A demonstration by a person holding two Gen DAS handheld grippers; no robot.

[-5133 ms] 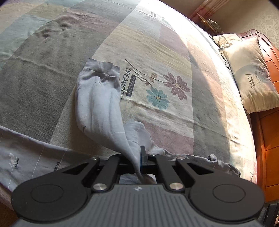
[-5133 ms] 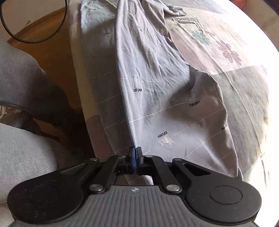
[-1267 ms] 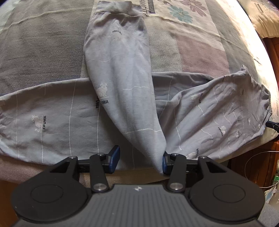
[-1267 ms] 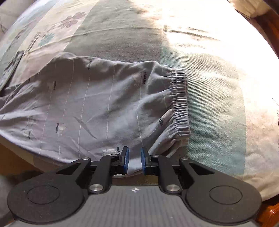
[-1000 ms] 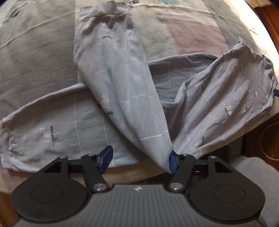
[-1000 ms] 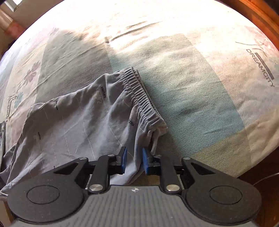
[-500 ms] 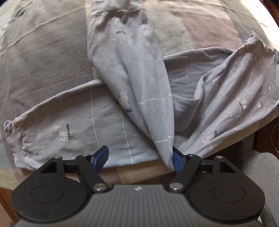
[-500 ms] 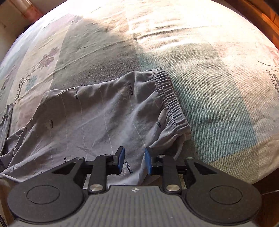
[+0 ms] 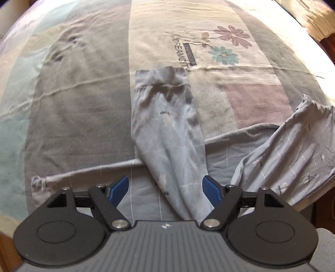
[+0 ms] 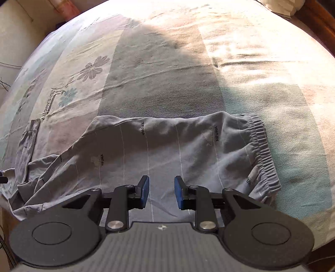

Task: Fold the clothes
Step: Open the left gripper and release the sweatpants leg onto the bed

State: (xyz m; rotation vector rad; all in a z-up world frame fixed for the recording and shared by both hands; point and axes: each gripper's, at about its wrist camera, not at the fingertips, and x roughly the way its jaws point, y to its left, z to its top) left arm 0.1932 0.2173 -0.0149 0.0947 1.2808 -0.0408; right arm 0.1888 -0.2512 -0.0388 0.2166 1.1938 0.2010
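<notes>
Grey-blue pyjama trousers (image 9: 167, 134) printed with thin white lines lie on the bed. One leg runs up the quilt to its cuff, crossing over the other leg, which lies along the bed's near edge. My left gripper (image 9: 165, 188) hovers above the crossing, open wide, with the leg's cloth below the blue pads but not pinched. In the right wrist view the trousers' upper part (image 10: 167, 150) lies flat with the elastic waistband (image 10: 261, 146) at the right. My right gripper (image 10: 161, 191) stands open above this cloth, holding nothing.
The bed's patchwork quilt (image 9: 83, 83) has flower prints (image 9: 226, 48). A pillow (image 9: 309, 18) lies at the far right corner. Wooden bed frame (image 10: 318, 14) shows at the upper right. The bed's near edge runs just under both grippers.
My left gripper lifted and tilted up, so more of the quilt and the flowers came into view. My right gripper slid left along the trousers, away from the waistband, opening a little.
</notes>
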